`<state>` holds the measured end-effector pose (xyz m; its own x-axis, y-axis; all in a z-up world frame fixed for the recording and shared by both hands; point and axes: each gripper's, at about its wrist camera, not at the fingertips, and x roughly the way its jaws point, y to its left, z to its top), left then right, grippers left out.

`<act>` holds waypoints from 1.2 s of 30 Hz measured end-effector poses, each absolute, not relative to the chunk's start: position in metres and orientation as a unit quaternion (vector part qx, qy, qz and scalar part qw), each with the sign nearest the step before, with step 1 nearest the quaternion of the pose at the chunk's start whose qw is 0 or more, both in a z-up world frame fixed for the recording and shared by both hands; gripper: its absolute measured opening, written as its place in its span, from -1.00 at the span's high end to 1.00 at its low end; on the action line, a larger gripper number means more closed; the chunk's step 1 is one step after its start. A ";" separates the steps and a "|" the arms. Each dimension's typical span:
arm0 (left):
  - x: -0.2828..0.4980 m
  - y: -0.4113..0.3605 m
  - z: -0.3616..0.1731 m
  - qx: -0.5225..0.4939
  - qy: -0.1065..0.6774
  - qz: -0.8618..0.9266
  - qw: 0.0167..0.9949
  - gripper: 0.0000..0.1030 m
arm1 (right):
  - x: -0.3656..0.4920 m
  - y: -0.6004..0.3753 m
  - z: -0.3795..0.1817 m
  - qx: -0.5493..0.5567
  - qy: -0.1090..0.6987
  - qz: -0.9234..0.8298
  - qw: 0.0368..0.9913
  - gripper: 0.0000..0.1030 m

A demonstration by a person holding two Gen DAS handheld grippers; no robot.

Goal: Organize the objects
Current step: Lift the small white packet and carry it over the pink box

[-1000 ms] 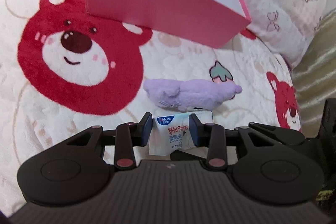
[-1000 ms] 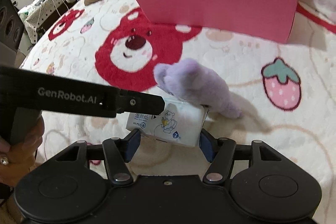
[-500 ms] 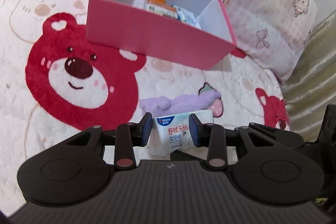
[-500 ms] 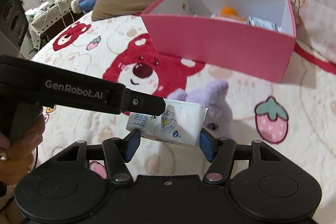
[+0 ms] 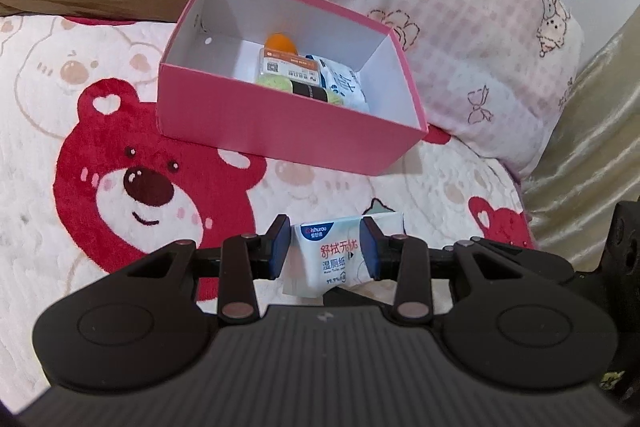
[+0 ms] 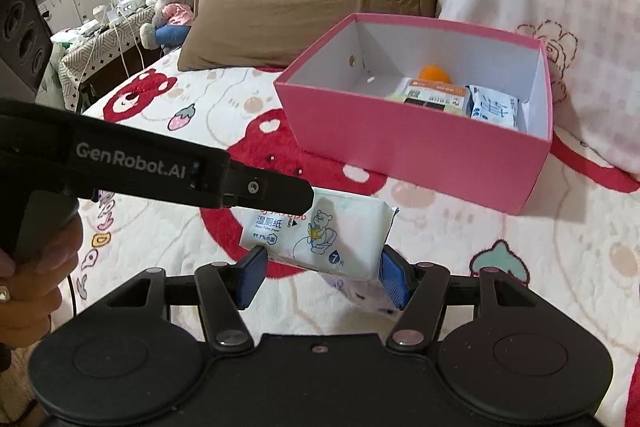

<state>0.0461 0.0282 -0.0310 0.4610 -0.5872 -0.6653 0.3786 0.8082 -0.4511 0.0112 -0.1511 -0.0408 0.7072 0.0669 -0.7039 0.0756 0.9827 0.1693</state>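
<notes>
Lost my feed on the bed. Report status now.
Left gripper and right gripper both shut on the wipes pack, held above the blanket. Pink box ahead, open, partly filled. Nothing between pack and box.

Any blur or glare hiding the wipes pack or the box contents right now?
Left wrist: sharp, even light, the wet wipes pack label is readable, with strong fisheye bending at the edges. Right wrist: pink box contents are clear, and the left gripper covers the pack's top-left corner.
</notes>
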 end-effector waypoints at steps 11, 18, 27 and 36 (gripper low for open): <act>0.056 0.029 -0.002 -0.112 0.433 -0.280 0.849 0.32 | 0.018 -0.152 -0.009 0.093 0.366 0.004 0.926 -0.28; 0.066 0.027 0.022 -0.107 0.418 -0.288 0.855 0.32 | 0.023 -0.159 0.007 0.092 0.349 0.008 0.933 -0.26; 0.105 0.010 0.054 -0.097 0.415 -0.301 0.853 0.32 | 0.042 -0.180 0.035 0.079 0.336 0.006 0.939 -0.23; 0.153 -0.010 0.075 -0.102 0.400 -0.296 0.862 0.30 | 0.083 -0.216 0.059 0.061 0.310 0.016 0.949 -0.19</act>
<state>0.1535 -0.0100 0.0752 0.5056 -0.5913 -0.6283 0.4284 0.8042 -0.4120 0.0834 -0.2163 0.0588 0.8076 0.0692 -0.5856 0.0067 0.9920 0.1264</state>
